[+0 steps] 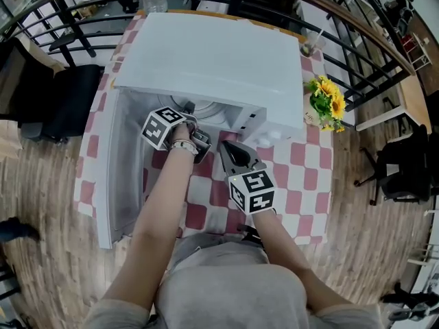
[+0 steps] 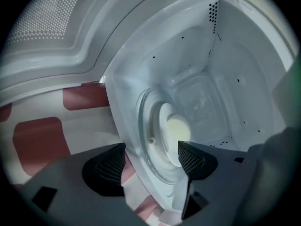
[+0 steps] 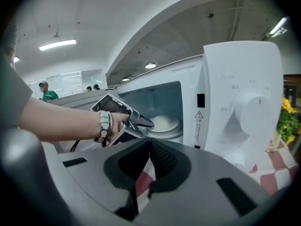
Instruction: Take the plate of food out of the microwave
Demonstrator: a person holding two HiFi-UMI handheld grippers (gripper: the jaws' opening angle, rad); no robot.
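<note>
Our left tongs (image 2: 149, 166) fill the bottom of the left gripper view, jaws spread wide and clamped on nothing; only the rim of the glass turntable (image 2: 143, 145) and a strip of checked tablecloth (image 2: 40, 140) show in the gap. Just above the right-hand pad (image 2: 195, 159), at the frame's centre, sits the plate of food (image 2: 171, 131), a pale mound on a white dish, resting on the turntable inside the microwave (image 2: 225, 65). We have not touched it yet. Our right tongs (image 3: 149, 161) sit at the lower centre of the right gripper view with jaws pressed together and empty, held outside the cavity, below the control panel (image 3: 244, 102). The open door (image 2: 47, 18) takes the upper left of the left gripper view. To do this well, we judge that we should ease the open jaws in until one pad is under the plate's near rim and the other over it. Then we close on the rim and not the food, keep the plate level, lift it clear of the turntable and draw it straight out past the door.
</note>
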